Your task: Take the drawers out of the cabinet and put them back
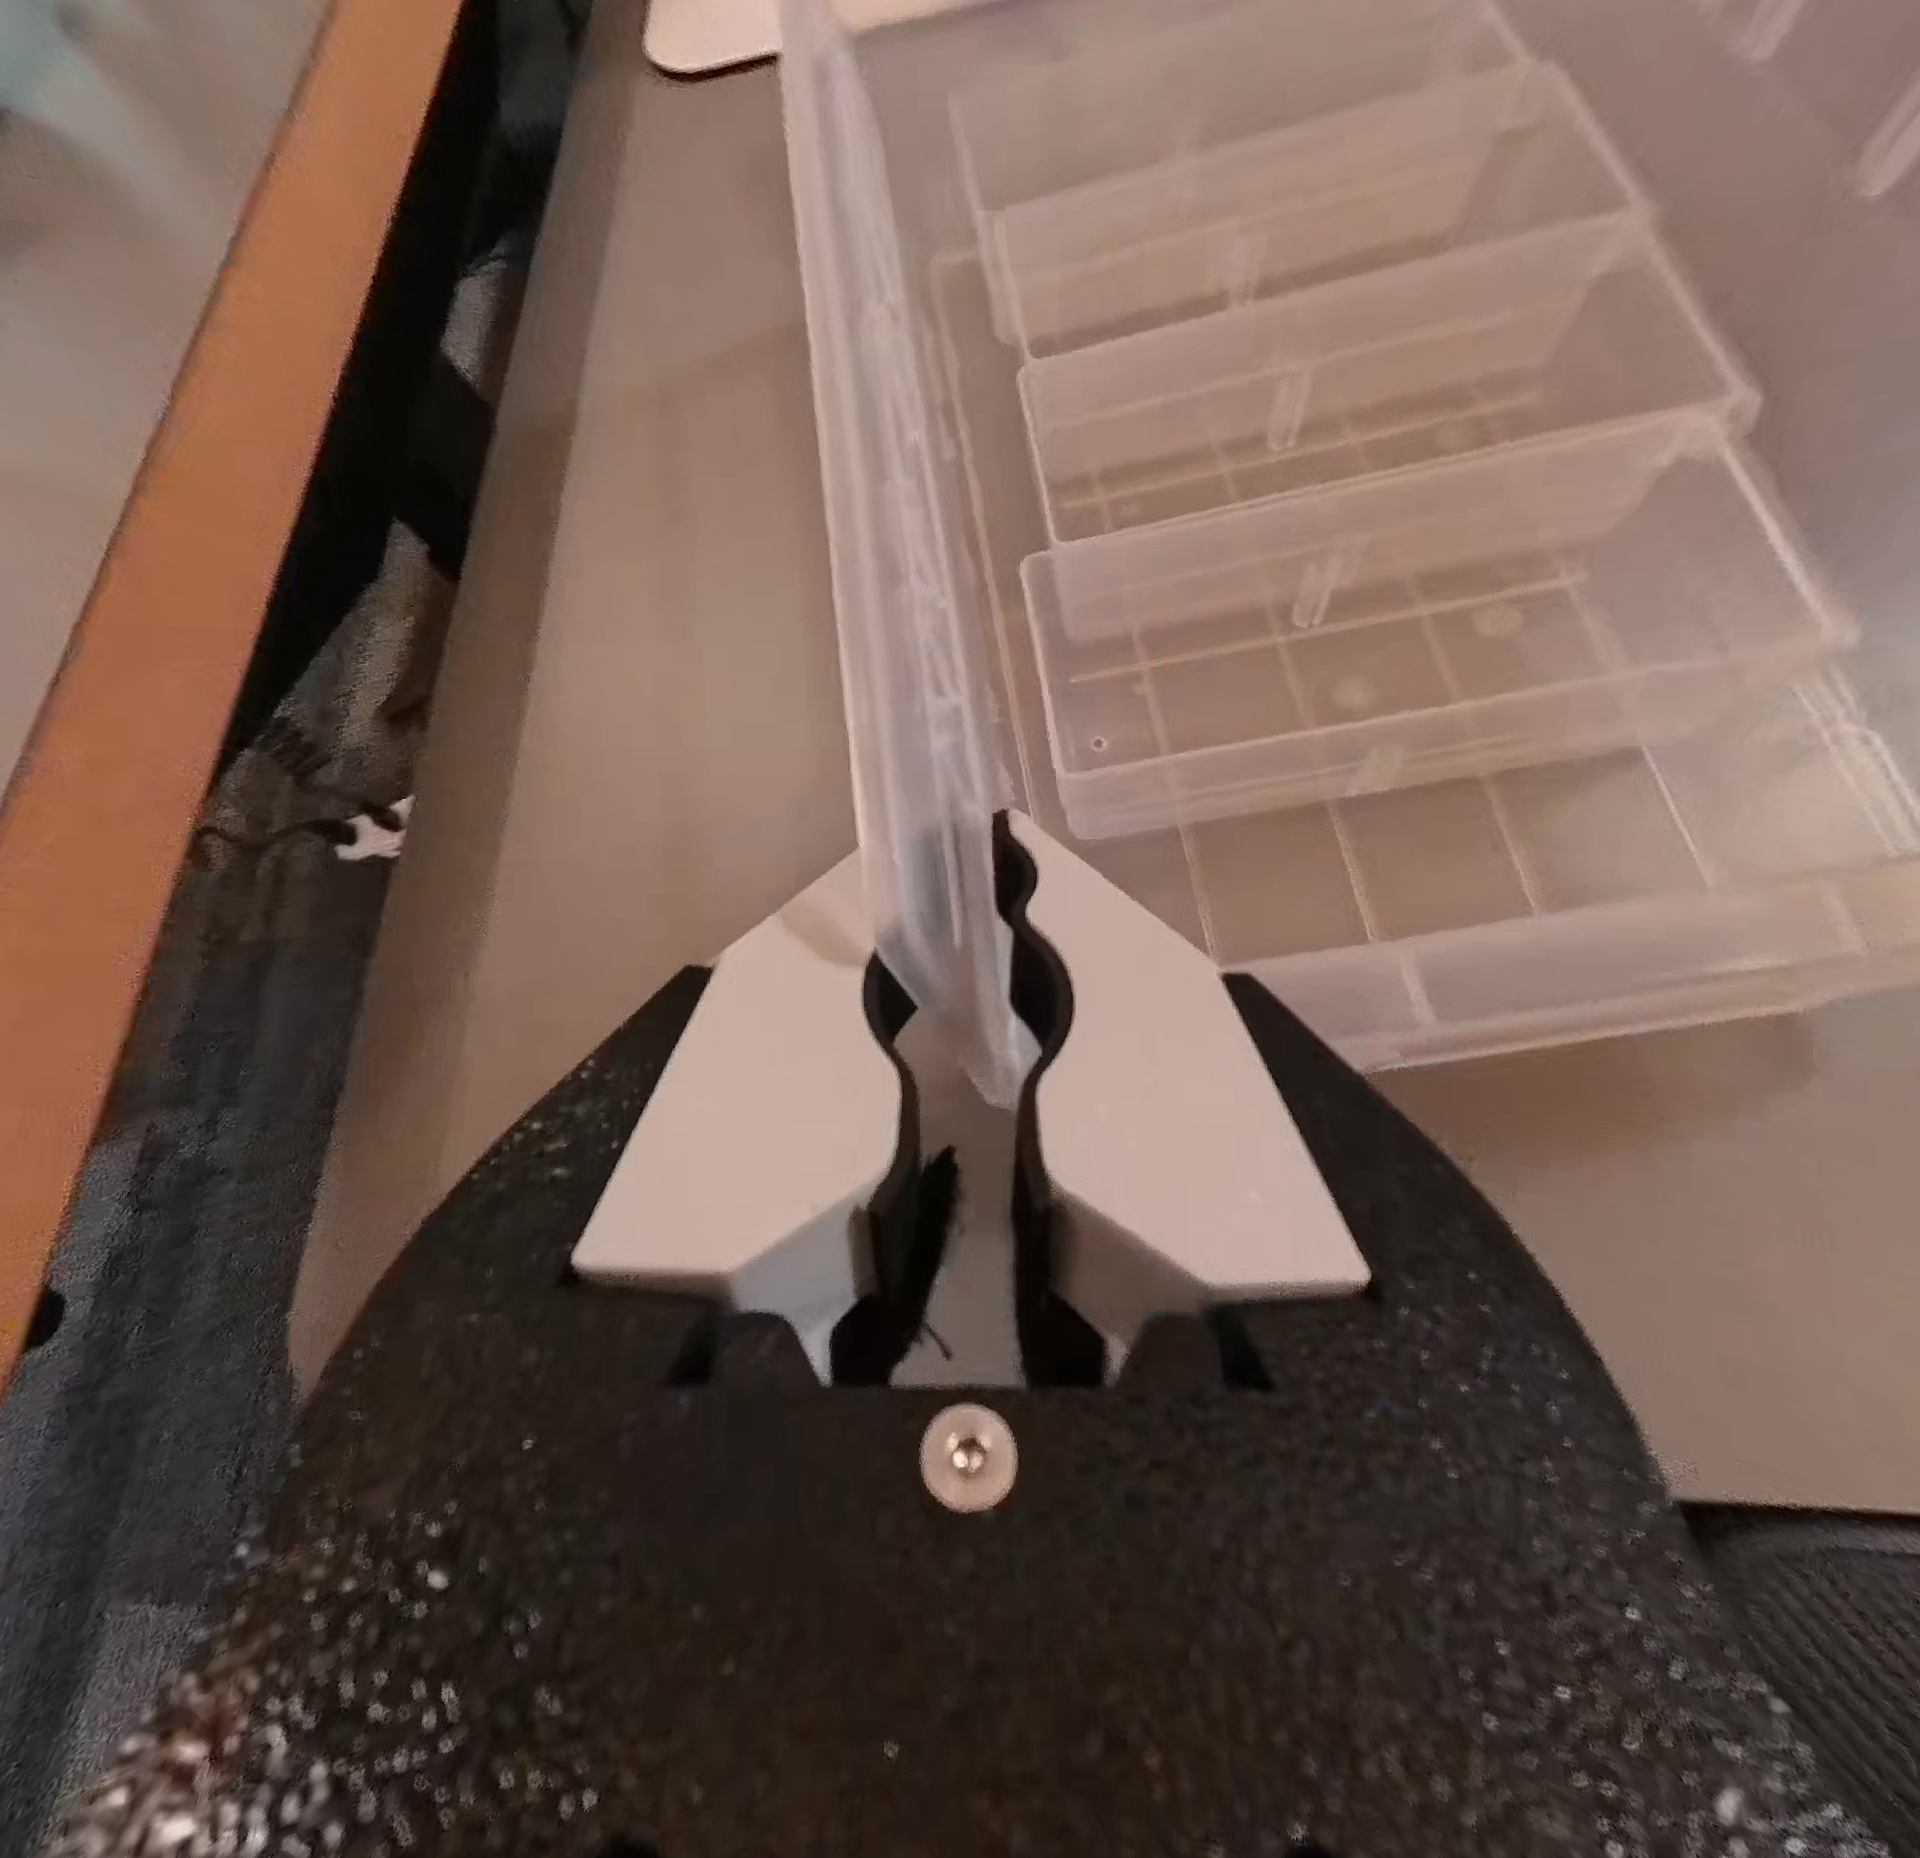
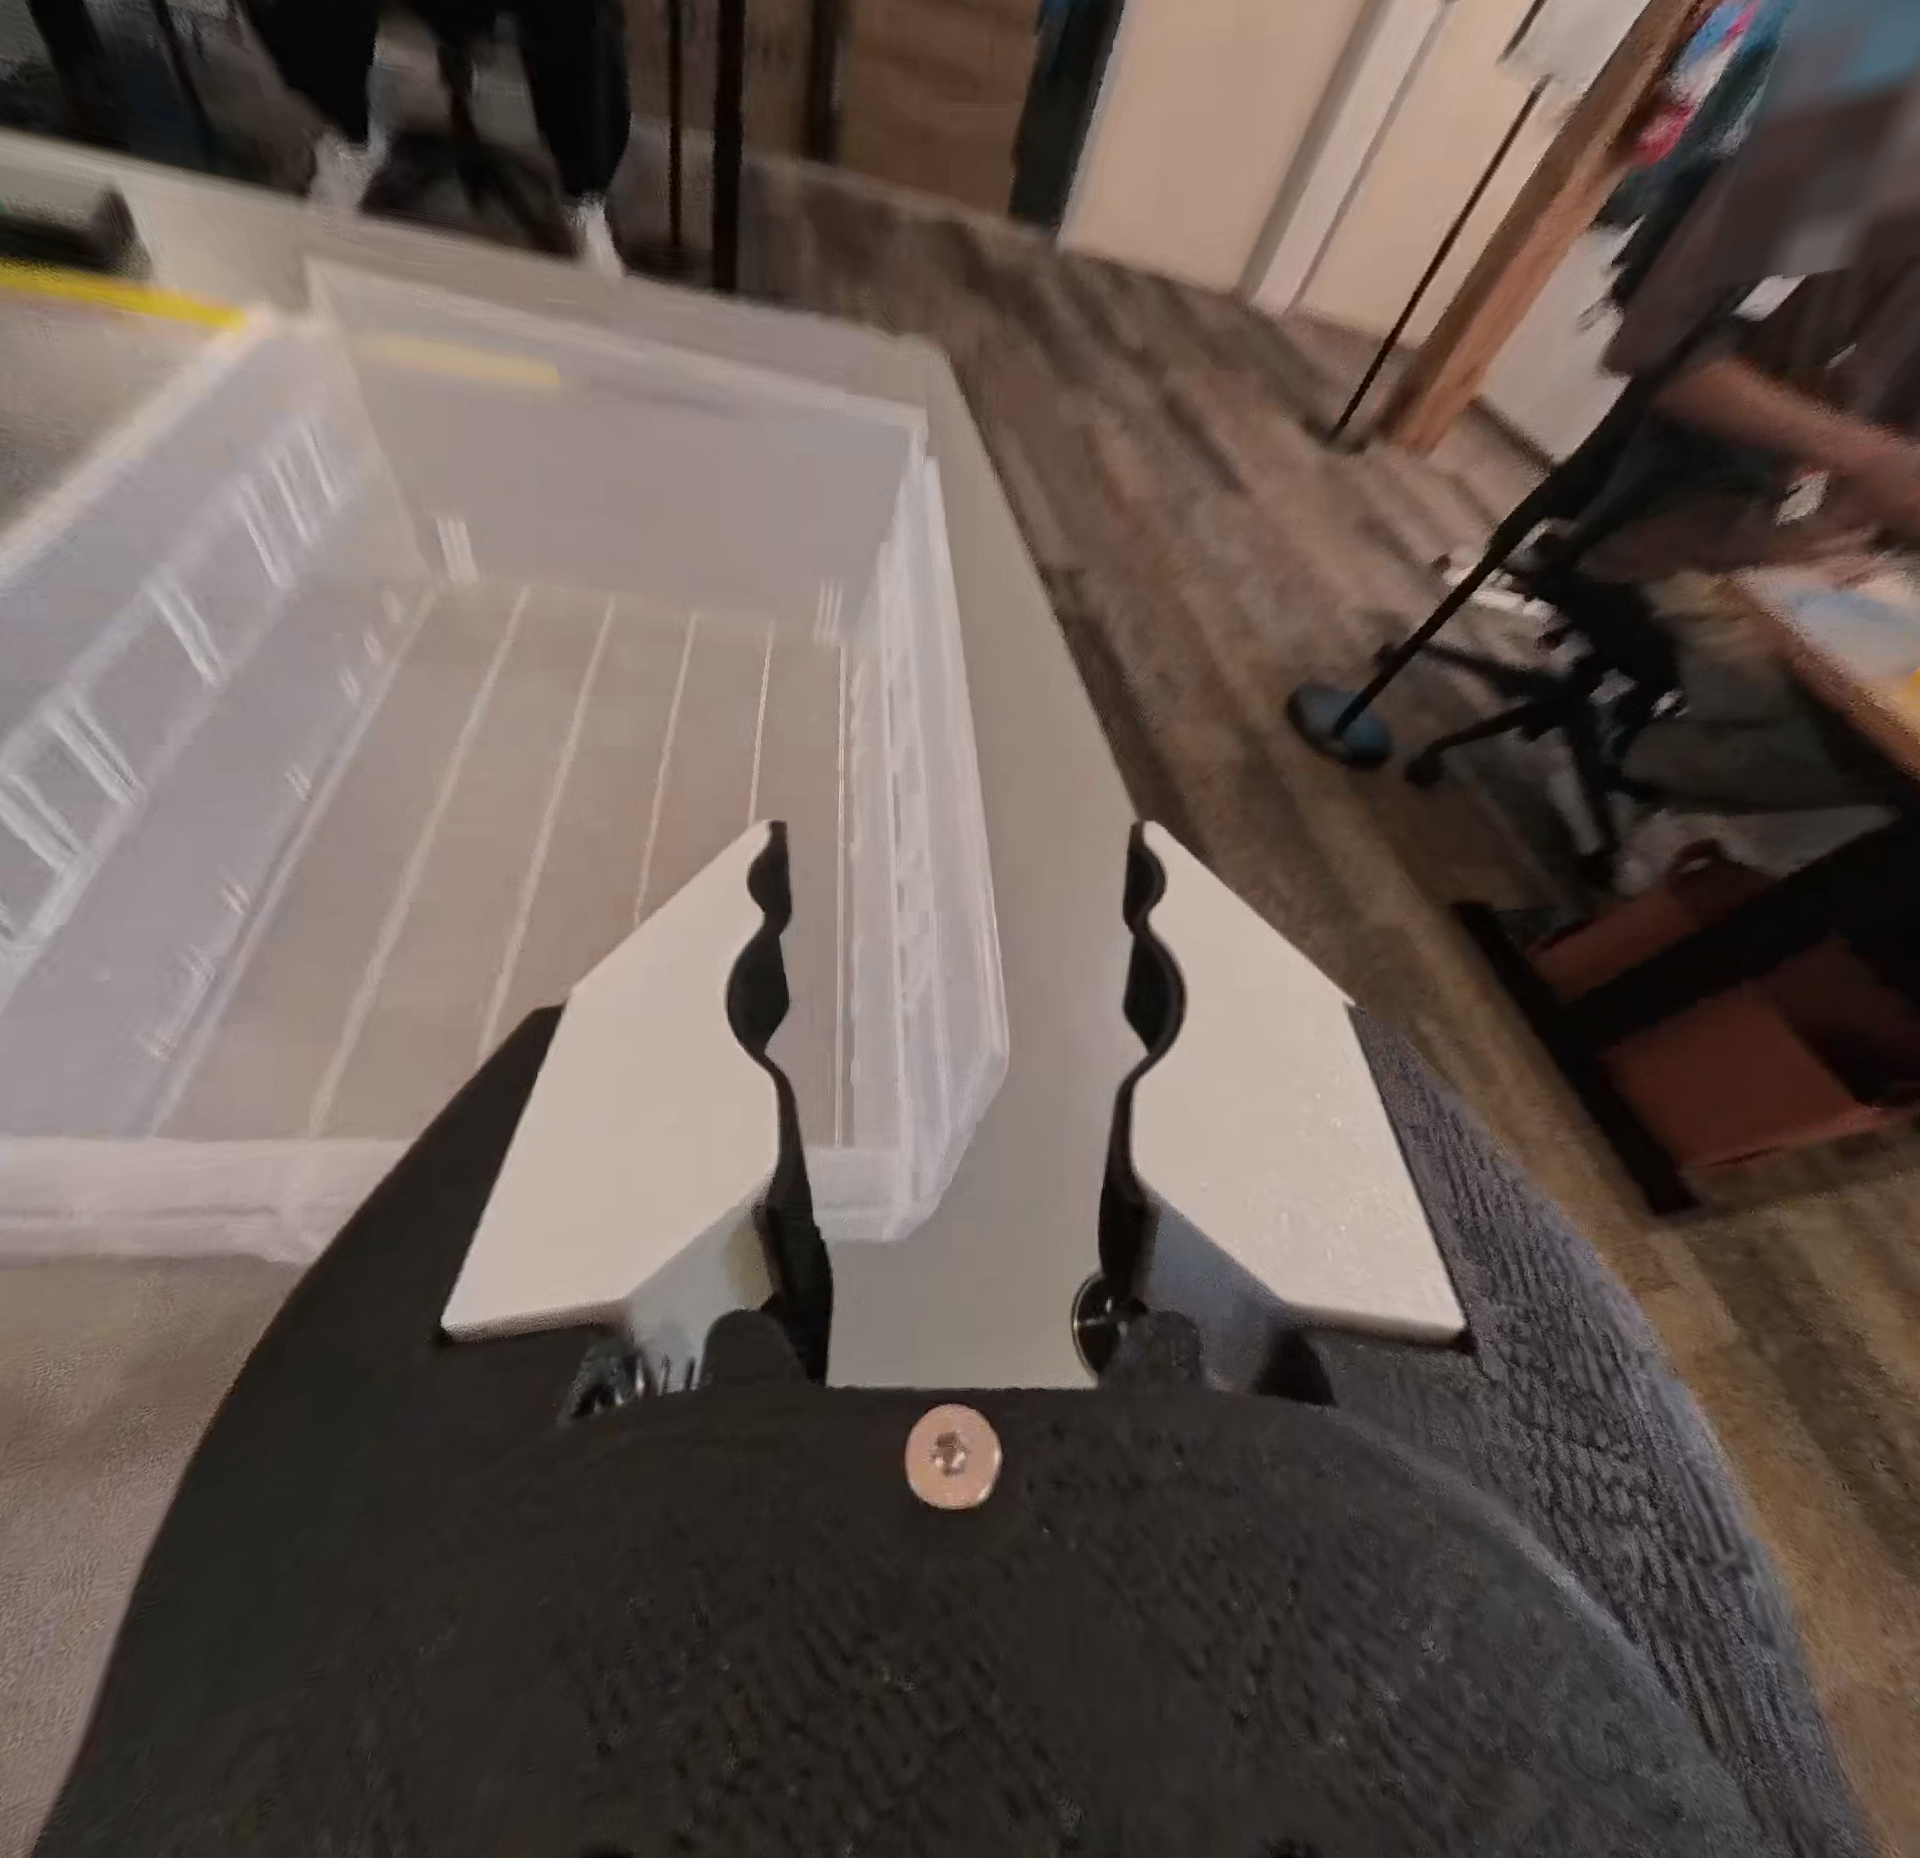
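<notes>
The clear plastic cabinet lies on its back on the grey table (image 1: 644, 665). My left gripper (image 1: 935, 852) is shut on the cabinet's left side wall (image 1: 873, 458), which runs away from me between the fingers. Several clear drawers (image 1: 1351, 478) sit staggered, partly pulled out, in the column just right of that wall. My right gripper (image 2: 956, 832) is open, and the cabinet's right side wall (image 2: 925, 977) stands between its fingers without being clamped. Left of that wall, the cabinet's right column (image 2: 582, 821) holds no drawers and shows ribs. Blurred drawers (image 2: 94, 748) show at the far left.
A brown wooden edge (image 1: 208, 458) and a dark gap run along the table's left side. A white flat object (image 1: 717, 11) lies at the far end. On the right, the table ends at a wood-look floor (image 2: 1195, 520) with an office chair (image 2: 1621, 707), a stand and a person's legs (image 2: 457, 63).
</notes>
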